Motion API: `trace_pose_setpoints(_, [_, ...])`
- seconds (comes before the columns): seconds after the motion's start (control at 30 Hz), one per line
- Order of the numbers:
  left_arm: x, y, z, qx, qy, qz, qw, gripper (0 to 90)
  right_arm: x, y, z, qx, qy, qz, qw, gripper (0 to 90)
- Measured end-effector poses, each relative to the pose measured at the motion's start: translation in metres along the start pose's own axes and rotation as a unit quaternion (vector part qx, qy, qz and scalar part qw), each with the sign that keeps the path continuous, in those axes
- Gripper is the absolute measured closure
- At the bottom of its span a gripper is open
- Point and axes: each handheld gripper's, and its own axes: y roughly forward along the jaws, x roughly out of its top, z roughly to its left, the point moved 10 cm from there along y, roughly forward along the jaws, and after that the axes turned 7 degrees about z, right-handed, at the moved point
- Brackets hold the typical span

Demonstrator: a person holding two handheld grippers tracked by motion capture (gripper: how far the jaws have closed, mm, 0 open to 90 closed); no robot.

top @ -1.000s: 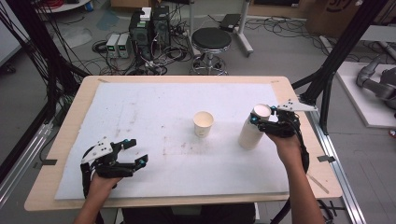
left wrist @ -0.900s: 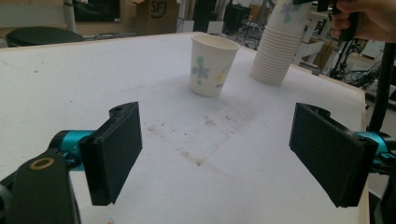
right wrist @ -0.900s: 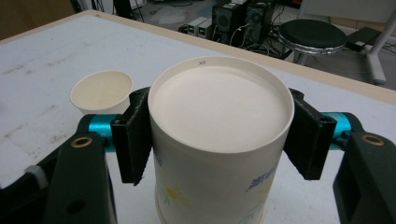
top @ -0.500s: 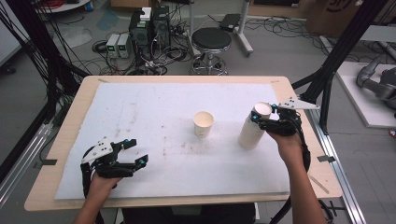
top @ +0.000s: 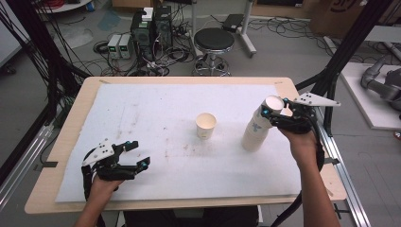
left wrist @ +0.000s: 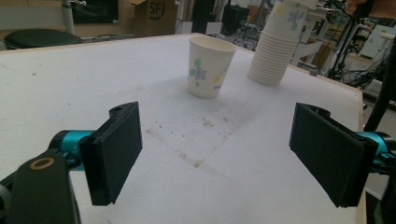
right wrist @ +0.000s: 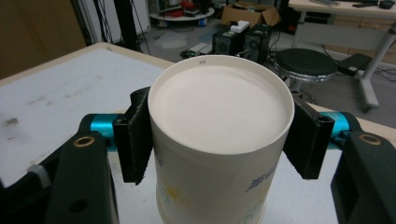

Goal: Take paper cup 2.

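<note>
Cups on the padded worktop

Worktop (top: 71,123) is carrying a white pad (top: 156,118) that is covering most of its wood. Near the pad's right edge a stack of paper cups (top: 257,125) is standing, leaning slightly. The right tool (top: 278,109) is gripping the stack's topmost cup, a jaw pressing each side of the rim. A single flowered paper cup (top: 206,126) is sitting upright at mid-pad, apart from the stack. The left tool (top: 136,153) is resting near the front left, its jaws spread wide around nothing.
</note>
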Motion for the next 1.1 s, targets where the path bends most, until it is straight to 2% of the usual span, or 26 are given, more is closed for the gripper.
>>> trace_pose_setpoints(0.37, [0.001,0.001,-0.001,-0.002,-0.001,-0.002,1.0000,17.1,0.023,-0.030,0.007,-0.001,-0.019,-0.034,0.9993,34.9])
trace_pose_setpoints(0.6, [0.001,0.001,-0.001,-0.005,-0.002,-0.006,1.0000,17.1,0.033,-0.043,0.021,0.017,-0.028,-0.053,0.9981,35.0])
trace_pose_setpoints(0.73, [0.002,0.001,-0.002,-0.007,-0.003,-0.007,0.9999,17.0,0.032,-0.045,0.035,0.036,-0.040,-0.056,0.9969,35.1])
trace_pose_setpoints(0.8, [0.002,0.001,-0.003,-0.011,-0.003,-0.008,0.9999,16.8,0.029,-0.044,0.046,0.055,-0.046,-0.051,0.9961,35.0])
trace_pose_setpoints(0.97, [0.002,0.001,-0.004,-0.014,0.000,-0.009,0.9999,16.6,0.016,-0.035,0.072,0.098,-0.074,-0.036,0.9918,35.1])
trace_pose_setpoints(1.1, [0.004,0.000,-0.004,-0.014,0.003,-0.016,0.9998,16.6,0.004,-0.026,0.090,0.129,-0.083,-0.028,0.9877,35.1])
